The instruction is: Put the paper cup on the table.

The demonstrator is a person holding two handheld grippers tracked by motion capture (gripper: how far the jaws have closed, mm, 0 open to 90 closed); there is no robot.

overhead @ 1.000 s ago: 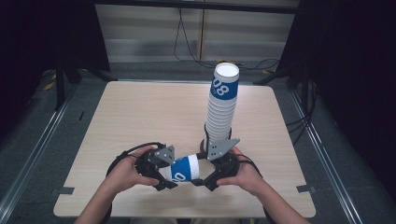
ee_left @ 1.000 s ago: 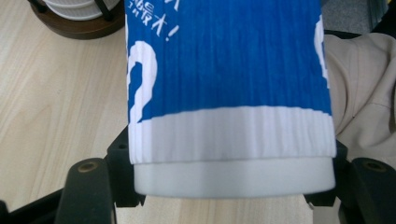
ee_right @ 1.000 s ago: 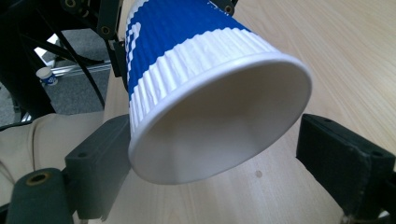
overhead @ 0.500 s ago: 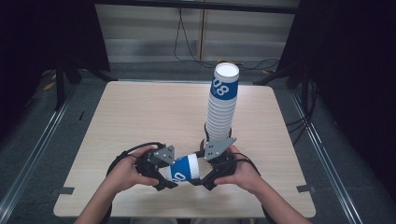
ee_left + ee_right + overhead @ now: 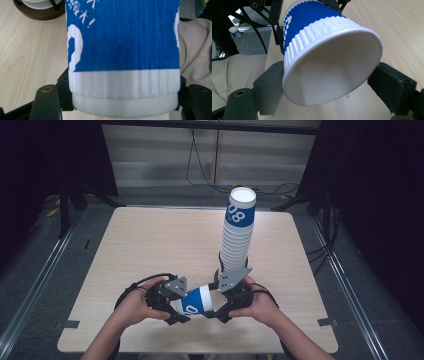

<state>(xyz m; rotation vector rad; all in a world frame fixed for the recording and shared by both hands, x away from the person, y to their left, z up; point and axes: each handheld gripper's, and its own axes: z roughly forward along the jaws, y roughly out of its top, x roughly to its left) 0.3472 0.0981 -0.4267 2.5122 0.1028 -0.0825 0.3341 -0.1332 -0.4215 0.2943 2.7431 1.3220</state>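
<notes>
cup top cut off, stack base hidden

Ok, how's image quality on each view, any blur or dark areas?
High view: table evenly lit, surroundings dark. Left gripper view: blue-and-white ribbed paper cup so close it's slightly soft. Right gripper view: cup rim sharp, no glare, floor behind blurred.

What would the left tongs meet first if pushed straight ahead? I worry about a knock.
Probably the right tongs, since both grip the same cup from opposite ends; depth is hard to judge.

Blue-and-white ribbed cup
</notes>
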